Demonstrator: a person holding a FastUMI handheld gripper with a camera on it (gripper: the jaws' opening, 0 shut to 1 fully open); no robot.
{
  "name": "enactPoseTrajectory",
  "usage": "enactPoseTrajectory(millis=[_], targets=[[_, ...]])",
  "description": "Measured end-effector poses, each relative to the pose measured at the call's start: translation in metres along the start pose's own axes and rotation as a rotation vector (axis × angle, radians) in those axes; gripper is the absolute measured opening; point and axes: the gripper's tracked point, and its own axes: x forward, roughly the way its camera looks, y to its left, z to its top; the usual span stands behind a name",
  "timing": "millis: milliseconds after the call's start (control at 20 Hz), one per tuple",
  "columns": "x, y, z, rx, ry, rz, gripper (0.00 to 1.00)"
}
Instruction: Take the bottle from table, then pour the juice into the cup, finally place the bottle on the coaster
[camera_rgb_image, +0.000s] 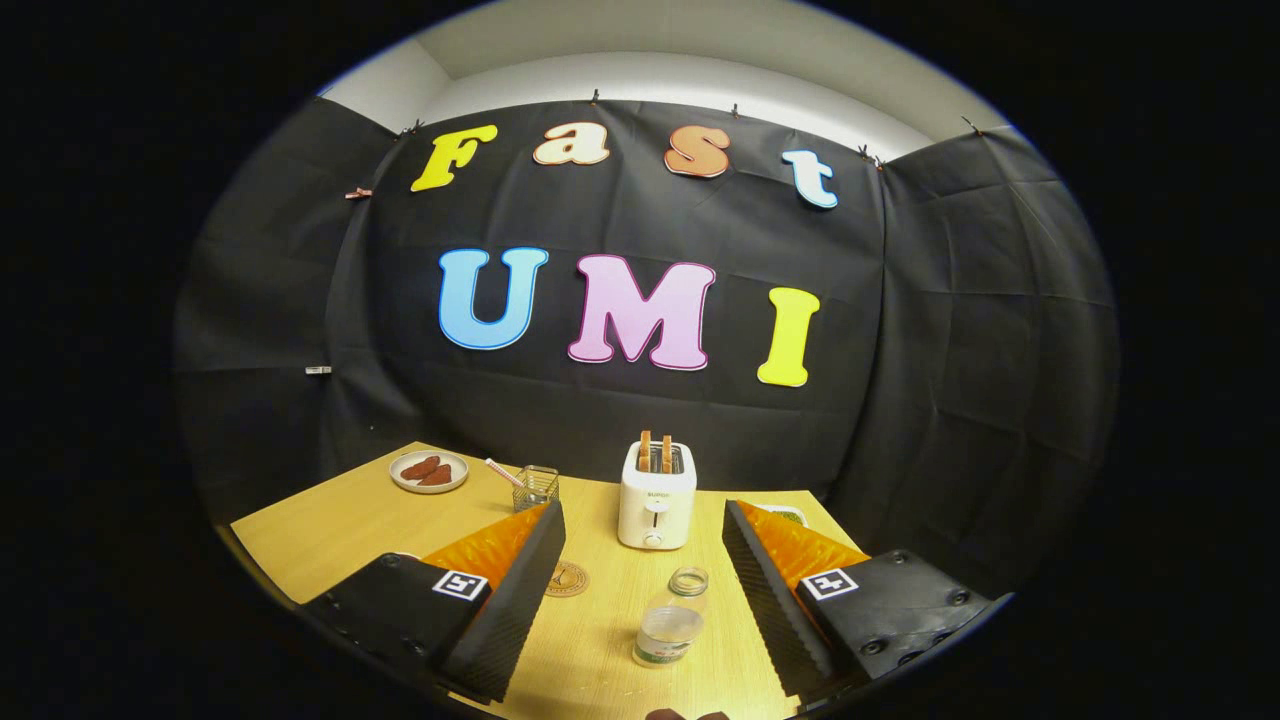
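Two fingers: the gripper (635, 590) has its jaws spread wide apart and they hold nothing; they hang above the surface.
Bottle: a small clear bottle (668, 635) with a pale label stands upright on the wooden surface (330, 525), between the two fingers and nearer to the right one. It touches neither finger.
Cup: a small clear glass cup (688, 581) stands just beyond the bottle, also between the fingers.
Coaster: a round coaster (567, 579) lies flat on the surface, just beside the tip of the left finger and well apart from the bottle.
Toaster: a white toaster (656, 495) stands beyond the cup, with two slices of toast sticking up from its slots.
Glass holder: a square clear holder (536, 487) with a straw in it stands to the left of the toaster.
Plate: a round plate (429, 471) with brown food pieces lies further left, near the far edge of the surface.
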Motion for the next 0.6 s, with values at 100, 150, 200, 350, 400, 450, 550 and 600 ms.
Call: enactPoseTrajectory(millis=[100, 150, 200, 350, 400, 450, 550, 600], targets=[[0.01, -0.007, -0.006, 0.003, 0.01, 0.01, 0.97], [0.013, -0.011, -0.012, 0.005, 0.016, 0.015, 0.97], [0.016, -0.014, -0.018, 0.01, 0.022, 0.022, 0.98], [0.024, -0.021, -0.041, 0.033, 0.047, 0.046, 0.97], [0.027, -0.023, -0.046, 0.041, 0.051, 0.049, 0.97], [0.028, -0.027, -0.053, 0.044, 0.064, 0.048, 0.97], [0.032, -0.031, -0.063, 0.043, 0.075, 0.042, 0.98], [0.035, -0.032, -0.067, 0.042, 0.078, 0.039, 0.97]])
